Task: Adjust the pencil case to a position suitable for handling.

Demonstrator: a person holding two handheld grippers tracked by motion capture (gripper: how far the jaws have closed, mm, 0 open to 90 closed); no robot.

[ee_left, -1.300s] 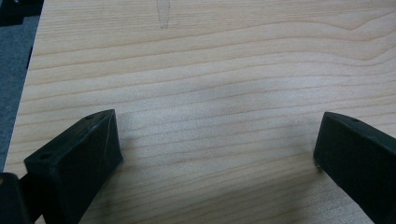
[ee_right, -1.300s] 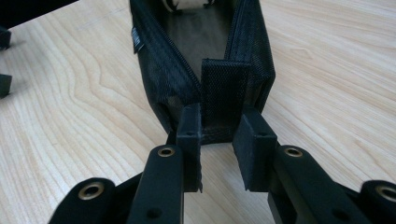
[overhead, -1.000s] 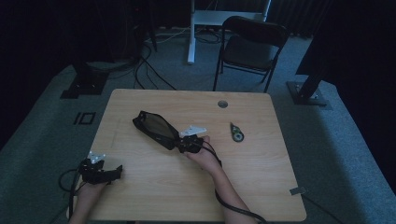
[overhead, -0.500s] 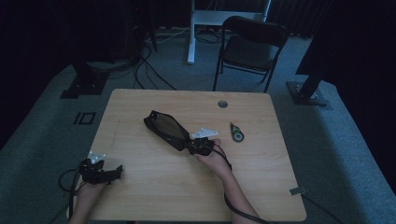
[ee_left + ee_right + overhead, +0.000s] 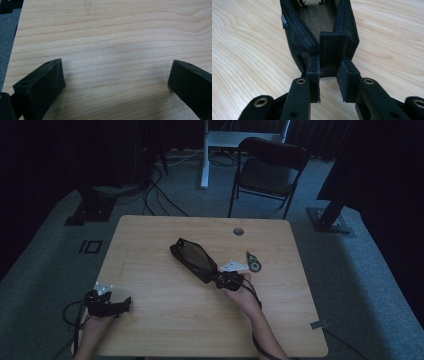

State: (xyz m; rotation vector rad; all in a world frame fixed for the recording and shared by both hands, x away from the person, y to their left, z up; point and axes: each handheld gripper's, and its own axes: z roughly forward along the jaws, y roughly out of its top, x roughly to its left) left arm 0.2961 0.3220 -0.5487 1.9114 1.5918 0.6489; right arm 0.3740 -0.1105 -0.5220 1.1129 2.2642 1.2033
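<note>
— While the right gripper (image 5: 328,75) sits mid-table, what does it hold?
— Its jaws pinch the webbing tab of the black mesh pouch (image 5: 194,258), which lies unzipped just beyond it.
— And the left gripper (image 5: 115,82)?
— Jaws wide apart, holding nothing, over bare wooden table (image 5: 165,320) at the near left corner.

Drawn across the light wooden table (image 5: 165,320), the black mesh zip pouch (image 5: 192,257) has slid right, toward the small round green-and-black tool (image 5: 254,265) near the far right edge. The right gripper (image 5: 220,279), jaws clamped on the pouch's webbing end tab, has travelled with it and now sits just beside that tool, pouch trailing behind.
</note>
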